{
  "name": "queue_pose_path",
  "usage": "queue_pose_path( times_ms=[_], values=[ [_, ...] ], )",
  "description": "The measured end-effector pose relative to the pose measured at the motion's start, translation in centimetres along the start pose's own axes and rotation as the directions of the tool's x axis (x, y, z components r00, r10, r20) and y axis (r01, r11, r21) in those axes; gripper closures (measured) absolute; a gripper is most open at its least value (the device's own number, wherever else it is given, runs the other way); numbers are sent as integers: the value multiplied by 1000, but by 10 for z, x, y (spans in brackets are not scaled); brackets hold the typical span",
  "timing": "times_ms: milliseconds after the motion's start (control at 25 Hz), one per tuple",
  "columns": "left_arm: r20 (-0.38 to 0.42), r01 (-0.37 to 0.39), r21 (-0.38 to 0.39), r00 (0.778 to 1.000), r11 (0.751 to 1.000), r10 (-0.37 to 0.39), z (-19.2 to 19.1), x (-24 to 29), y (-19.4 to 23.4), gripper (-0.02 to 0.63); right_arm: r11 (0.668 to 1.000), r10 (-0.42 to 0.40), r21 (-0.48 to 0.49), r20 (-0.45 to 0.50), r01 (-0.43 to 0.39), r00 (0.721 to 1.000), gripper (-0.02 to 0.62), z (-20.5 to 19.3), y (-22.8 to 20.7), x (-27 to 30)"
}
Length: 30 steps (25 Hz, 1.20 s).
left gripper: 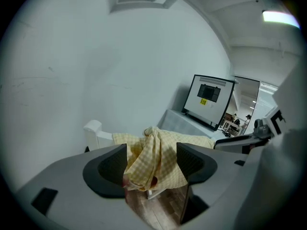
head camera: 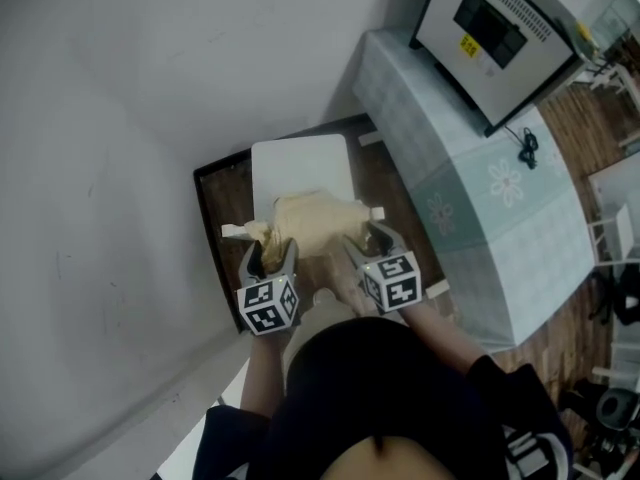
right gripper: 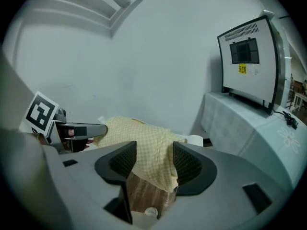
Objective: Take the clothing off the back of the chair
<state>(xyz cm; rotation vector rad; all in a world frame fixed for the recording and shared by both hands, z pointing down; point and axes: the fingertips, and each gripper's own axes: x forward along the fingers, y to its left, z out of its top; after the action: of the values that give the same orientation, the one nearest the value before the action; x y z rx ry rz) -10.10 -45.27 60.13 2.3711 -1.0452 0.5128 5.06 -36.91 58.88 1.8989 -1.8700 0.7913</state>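
The yellow checked clothing [head camera: 310, 223] is lying over the top of the back of the white chair [head camera: 300, 166], and it is hanging down on the side near the person. One part of it is bunching into a knot-like fold at the left end.

The left gripper [head camera: 270, 250] is standing at this bunched part. Its jaws are standing wide apart, with the fold between them; the fabric is lying against the left pad, but the jaws are not squeezing it. The right gripper [head camera: 368, 240] is standing at the right part of the cloth. Its jaws are also standing wide apart, and the hanging edge is passing between them without being pinched.

The chair is standing on a wooden floor [head camera: 392, 193] close to a plain wall. To the right, a table with a pale cover [head camera: 480, 198] is carrying a white appliance [head camera: 495, 28].
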Motion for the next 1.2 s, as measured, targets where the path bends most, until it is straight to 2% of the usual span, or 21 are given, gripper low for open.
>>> queue_pose_path(
  times_ms=[360,960,1200],
  values=[
    [-64,29,-1,998,1000,-29,-11,15,8,275,999,-47,-1,-39,47,998,361,-6,-5,9],
    [-75,20,-4,997,1000,-21,-14,27,7,279,993,-113,-23,-51,112,992,368,-6,-7,21],
    [-102,56,5,993,998,-55,-14,28,-5,386,992,-124,-26,-46,123,991,431,-7,-8,20]
  ],
)
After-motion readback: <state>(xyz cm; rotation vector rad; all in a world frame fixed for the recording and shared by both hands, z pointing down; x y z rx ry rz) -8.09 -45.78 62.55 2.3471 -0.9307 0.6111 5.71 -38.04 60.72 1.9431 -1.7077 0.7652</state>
